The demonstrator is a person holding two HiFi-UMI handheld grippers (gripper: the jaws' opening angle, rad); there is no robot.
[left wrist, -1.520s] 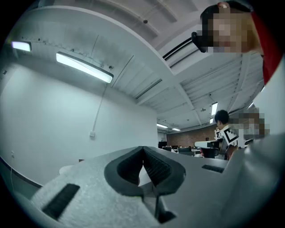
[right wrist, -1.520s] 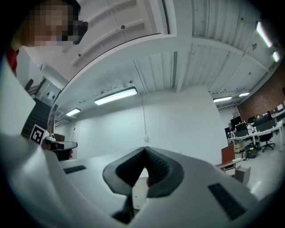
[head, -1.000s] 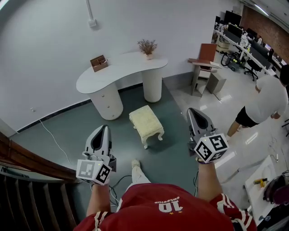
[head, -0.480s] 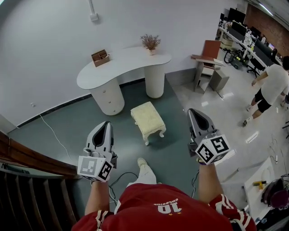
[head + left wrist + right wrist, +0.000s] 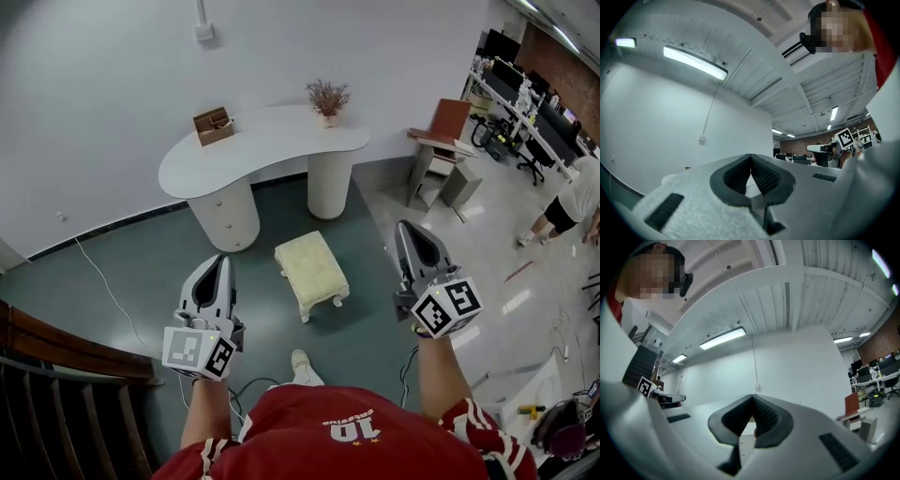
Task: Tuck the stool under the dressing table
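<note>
While the stool (image 5: pixel 311 272) stands on the green floor in the middle of the frame, it is apart from the dressing table (image 5: pixel 272 150) above it, so I judge the tucking is not yet begun. Its short end faces the gap between the table's two round pedestals, which I think makes a straight push up the frame possible. On the table top a wooden box (image 5: pixel 213 124) sits at the left and a small dried plant (image 5: pixel 327 97) at the right, both far from the edge. My left gripper (image 5: pixel 217 262) is at the lower left of the stool and my right gripper (image 5: pixel 405 230) at its right, neither touching it. Both pairs of jaws are pressed together with nothing between them. I probably hold them wide apart to take the stool from both sides.
</note>
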